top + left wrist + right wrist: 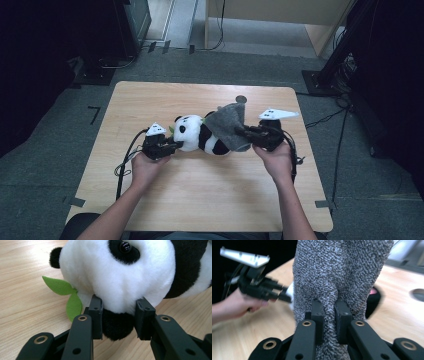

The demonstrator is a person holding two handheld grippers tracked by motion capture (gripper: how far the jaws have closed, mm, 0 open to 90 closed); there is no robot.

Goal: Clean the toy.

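A plush panda (197,134) lies at mid-table, its head pinched between the jaws of the left gripper (172,145) — the right gripper (245,132) is clamped on a bunched fold of grey knit cloth (227,125) draped over the toy's right end. The cloth looks only partly on the body — most of the panda is bare.

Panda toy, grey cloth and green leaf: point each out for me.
panda toy (117,277), left gripper view, white face below the eye
grey cloth (337,270), right gripper view, upper fold above the claw
green leaf (58,286), left gripper view, upper leaf blade
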